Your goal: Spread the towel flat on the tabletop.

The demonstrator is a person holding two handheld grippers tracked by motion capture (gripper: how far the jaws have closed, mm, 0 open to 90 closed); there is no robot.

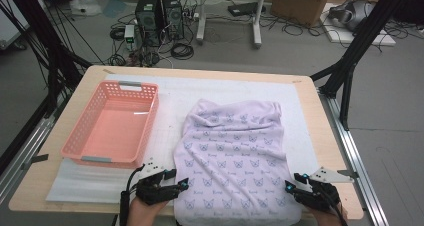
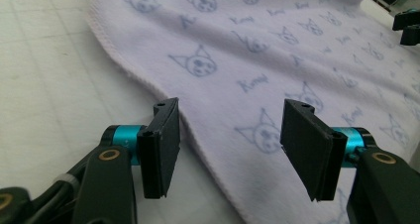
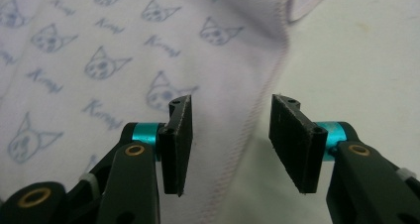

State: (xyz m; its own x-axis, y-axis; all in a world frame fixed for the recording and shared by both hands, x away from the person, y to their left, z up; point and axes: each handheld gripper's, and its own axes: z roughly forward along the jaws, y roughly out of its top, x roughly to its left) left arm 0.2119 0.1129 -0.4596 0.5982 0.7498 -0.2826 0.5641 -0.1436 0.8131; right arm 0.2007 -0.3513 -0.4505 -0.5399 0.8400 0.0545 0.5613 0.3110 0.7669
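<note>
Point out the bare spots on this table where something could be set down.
Free: the strip of white mat between the pink basket and the towel; the mat beyond the towel's far edge; the strip right of the towel toward the table edge. The basket looks empty too. Crowded: the near edge, where the left gripper and right gripper flank the towel.

Lab (floor cables [image 1: 180, 50], computer towers [image 1: 160, 13])

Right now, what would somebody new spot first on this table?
First the big lilac towel with little cat faces, spread across the middle of the table. Next the pink basket beside it on the left. Then the left gripper and right gripper, jaws open at the towel's near corners.
</note>
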